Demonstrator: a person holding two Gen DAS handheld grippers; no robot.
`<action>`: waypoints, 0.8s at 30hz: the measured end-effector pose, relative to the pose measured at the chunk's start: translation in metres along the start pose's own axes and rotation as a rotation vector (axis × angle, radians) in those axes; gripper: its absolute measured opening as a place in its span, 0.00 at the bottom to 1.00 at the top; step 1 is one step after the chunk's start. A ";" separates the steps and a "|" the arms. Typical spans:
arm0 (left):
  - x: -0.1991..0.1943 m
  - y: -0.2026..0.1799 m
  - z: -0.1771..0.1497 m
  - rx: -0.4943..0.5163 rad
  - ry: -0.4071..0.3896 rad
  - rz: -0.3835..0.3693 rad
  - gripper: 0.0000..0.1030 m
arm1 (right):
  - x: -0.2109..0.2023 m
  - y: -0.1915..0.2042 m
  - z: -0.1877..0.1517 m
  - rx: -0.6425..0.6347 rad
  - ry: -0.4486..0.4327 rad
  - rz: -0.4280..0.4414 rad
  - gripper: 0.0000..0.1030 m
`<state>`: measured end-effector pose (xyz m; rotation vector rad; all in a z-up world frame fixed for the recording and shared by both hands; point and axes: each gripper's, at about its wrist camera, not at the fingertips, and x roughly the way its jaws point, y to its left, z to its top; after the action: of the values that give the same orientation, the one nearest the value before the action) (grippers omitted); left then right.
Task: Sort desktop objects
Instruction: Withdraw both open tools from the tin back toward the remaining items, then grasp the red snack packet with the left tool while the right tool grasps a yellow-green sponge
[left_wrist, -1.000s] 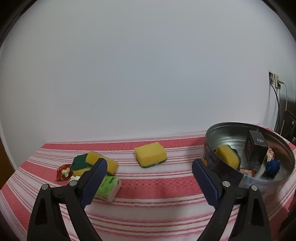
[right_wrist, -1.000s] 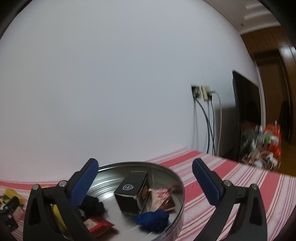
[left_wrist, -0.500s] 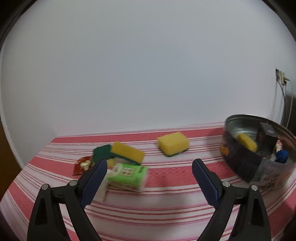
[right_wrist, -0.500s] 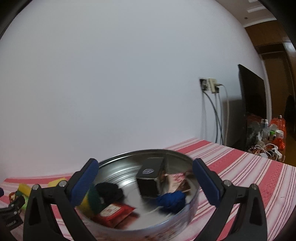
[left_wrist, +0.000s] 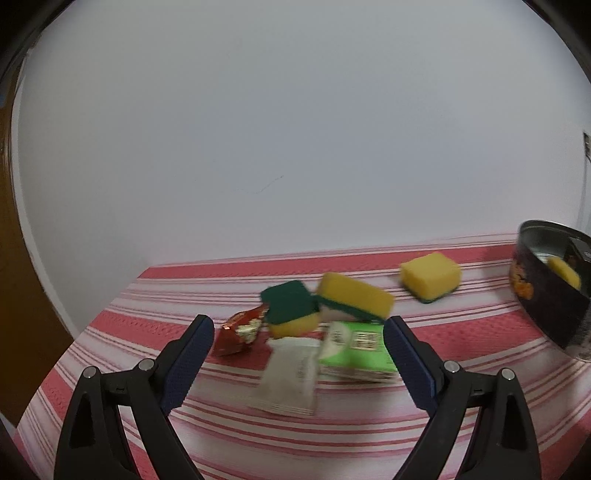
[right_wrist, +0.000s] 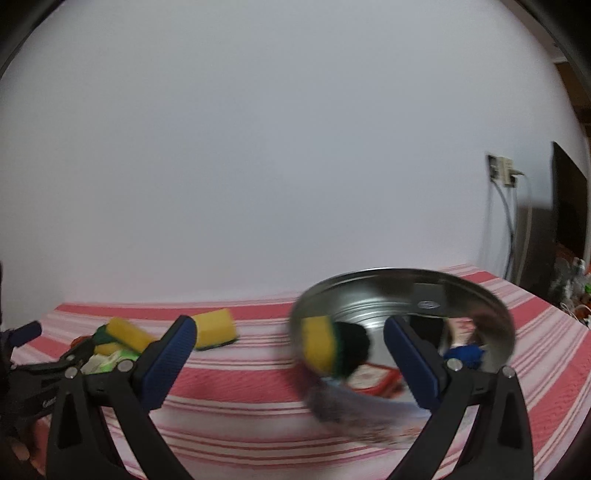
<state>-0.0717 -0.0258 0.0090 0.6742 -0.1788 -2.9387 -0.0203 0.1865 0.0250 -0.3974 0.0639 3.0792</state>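
On the red-striped cloth (left_wrist: 369, 435) lies a pile: a red snack packet (left_wrist: 240, 332), a green-topped sponge (left_wrist: 291, 302), a yellow sponge (left_wrist: 354, 299), a green box (left_wrist: 354, 347) and a white packet (left_wrist: 291, 373). My left gripper (left_wrist: 297, 332) hangs open just in front of this pile, holding nothing. Another yellow sponge (left_wrist: 430, 275) lies apart to the right. The round metal tin (right_wrist: 406, 273) holds a sponge (right_wrist: 317, 343), a black lump, a blue thing (right_wrist: 463, 354) and a red packet (right_wrist: 373, 376). My right gripper (right_wrist: 288, 332) is open and empty before the tin's left side.
A white wall closes off the back of the table. A wall socket (right_wrist: 500, 171) with hanging cables, a dark screen (right_wrist: 569, 206) and some clutter stand at the far right. A wooden door (left_wrist: 11, 258) is beyond the table's left edge.
Both grippers swung left. In the left view the pile came to the centre and the tin slid to the right edge. In the right view the tin shifted right and the sponges appeared.
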 end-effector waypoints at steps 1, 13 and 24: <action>0.003 0.004 0.000 -0.004 0.008 0.001 0.92 | 0.001 0.006 -0.001 -0.015 0.003 0.007 1.00; 0.066 0.077 0.006 -0.052 0.143 0.107 0.92 | 0.029 0.083 -0.003 -0.120 0.088 0.162 1.00; 0.084 0.124 -0.002 -0.135 0.210 0.180 0.92 | 0.096 0.159 -0.007 -0.294 0.264 0.299 0.91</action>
<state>-0.1347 -0.1607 -0.0108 0.8890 -0.0189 -2.6589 -0.1179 0.0302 -0.0002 -0.8819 -0.3581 3.3092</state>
